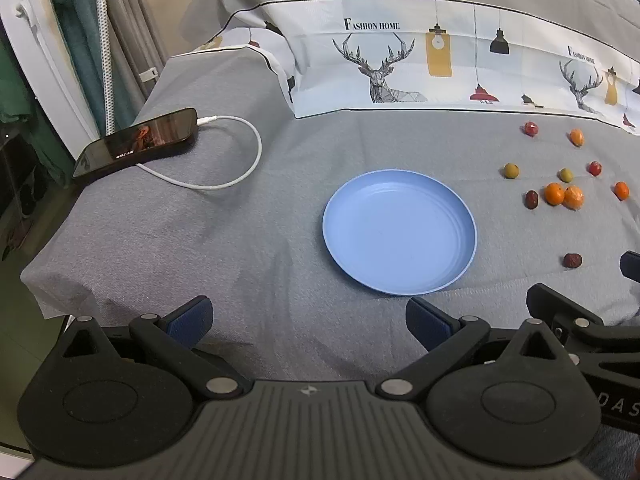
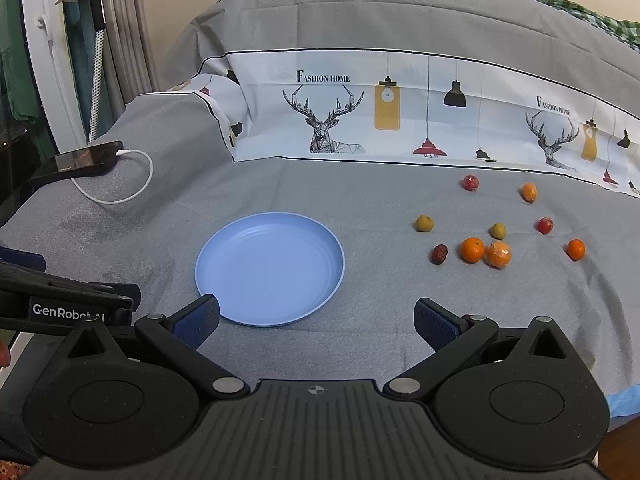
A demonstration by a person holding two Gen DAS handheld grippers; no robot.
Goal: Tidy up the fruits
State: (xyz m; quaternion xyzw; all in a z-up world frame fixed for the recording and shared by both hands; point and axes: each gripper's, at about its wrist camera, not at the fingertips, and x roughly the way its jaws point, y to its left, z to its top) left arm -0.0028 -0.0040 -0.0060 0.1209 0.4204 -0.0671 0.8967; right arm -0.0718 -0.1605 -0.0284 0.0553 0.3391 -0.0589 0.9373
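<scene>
An empty light blue plate (image 1: 400, 232) lies on the grey bed cover; it also shows in the right wrist view (image 2: 270, 268). Several small fruits are scattered right of it: oranges (image 2: 472, 250), green ones (image 2: 424, 223), red ones (image 2: 471, 183) and dark dates (image 2: 439, 254). One date (image 1: 572, 260) lies nearest the plate in the left wrist view. My left gripper (image 1: 308, 320) is open and empty, just in front of the plate. My right gripper (image 2: 316, 320) is open and empty, at the plate's near right edge.
A black phone (image 1: 138, 142) on a white charging cable (image 1: 240, 160) lies at the left of the bed. A folded quilt with deer prints (image 1: 400, 60) runs along the back. The bed's left edge drops off near a white frame (image 2: 40, 60).
</scene>
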